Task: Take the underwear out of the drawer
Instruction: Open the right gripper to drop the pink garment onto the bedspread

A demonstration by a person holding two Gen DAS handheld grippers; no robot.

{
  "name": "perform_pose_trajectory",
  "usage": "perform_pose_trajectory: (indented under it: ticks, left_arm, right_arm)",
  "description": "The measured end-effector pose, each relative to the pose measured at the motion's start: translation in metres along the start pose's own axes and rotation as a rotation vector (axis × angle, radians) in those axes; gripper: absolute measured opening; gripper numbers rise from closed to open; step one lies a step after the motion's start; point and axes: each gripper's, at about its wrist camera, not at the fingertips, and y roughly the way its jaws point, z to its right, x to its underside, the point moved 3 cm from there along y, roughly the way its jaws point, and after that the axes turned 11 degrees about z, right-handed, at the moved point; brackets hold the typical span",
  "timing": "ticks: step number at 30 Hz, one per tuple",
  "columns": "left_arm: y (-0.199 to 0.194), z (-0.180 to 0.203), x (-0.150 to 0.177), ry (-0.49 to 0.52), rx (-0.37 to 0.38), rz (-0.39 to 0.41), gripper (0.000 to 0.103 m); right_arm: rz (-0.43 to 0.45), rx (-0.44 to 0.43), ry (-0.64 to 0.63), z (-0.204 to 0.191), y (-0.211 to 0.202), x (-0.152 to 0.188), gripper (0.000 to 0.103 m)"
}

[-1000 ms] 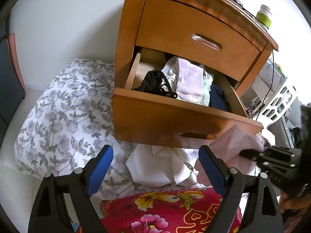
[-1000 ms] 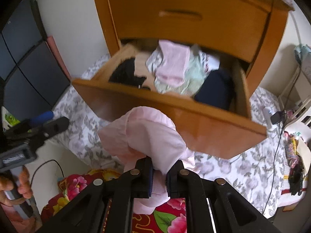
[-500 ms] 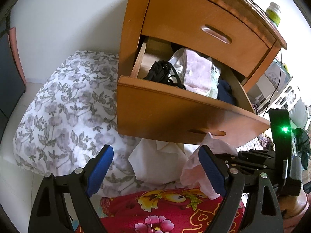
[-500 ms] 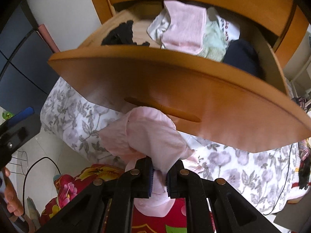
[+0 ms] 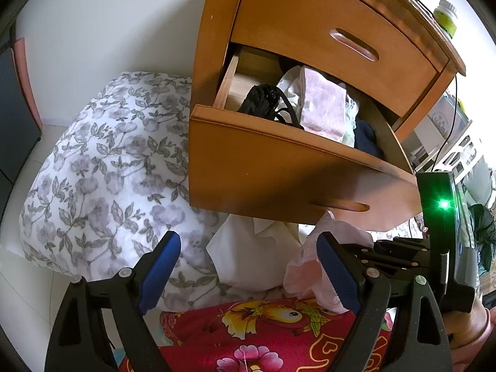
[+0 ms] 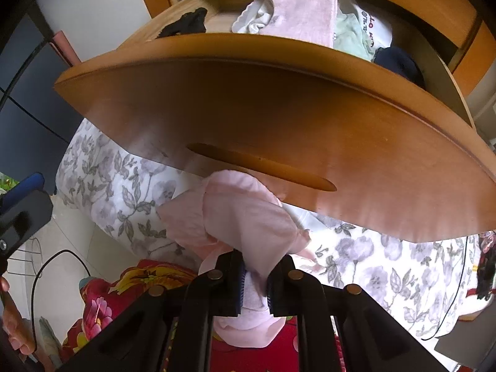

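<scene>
The right tongs [image 6: 254, 282] were easing apart around the pink underwear [image 6: 235, 214] just below the drawer [image 6: 279, 117] front; left tongs [image 5: 248, 276] spread, empty. Let go there and it'd probably slide off the red quilt [image 5: 263, 334] onto the floor.

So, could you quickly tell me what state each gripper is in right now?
Left gripper: open, nothing between its fingers.
Right gripper: beginning to open, the pink underwear still pinched between its fingers.
</scene>
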Motion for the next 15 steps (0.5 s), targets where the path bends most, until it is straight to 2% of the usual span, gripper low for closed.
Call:
perform_pose_trajectory:
  ticks: [4, 6, 10, 12, 15]
  left_arm:
    - [-0.001, 0.0, 0.0, -0.001, -0.002, 0.004, 0.09]
    - [-0.002, 0.0, -0.001, -0.001, -0.004, 0.007, 0.09]
    - [-0.005, 0.001, -0.002, 0.0, -0.005, 0.011, 0.09]
    - [-0.006, 0.001, -0.002, -0.001, -0.007, 0.015, 0.09]
    - [-0.008, 0.001, -0.003, -0.002, -0.01, 0.017, 0.09]
  right_arm:
    - [0.002, -0.005, -0.007, 0.0, -0.003, 0.0, 0.025]
    - [0.014, -0.005, -0.011, 0.001, -0.007, -0.002, 0.042]
    - [0.043, 0.008, -0.012, 0.005, -0.021, -0.007, 0.047]
    - [0.056, 0.02, -0.009, 0.008, -0.028, -0.009, 0.056]
    - [0.089, 0.036, -0.015, 0.01, -0.043, -0.011, 0.064]
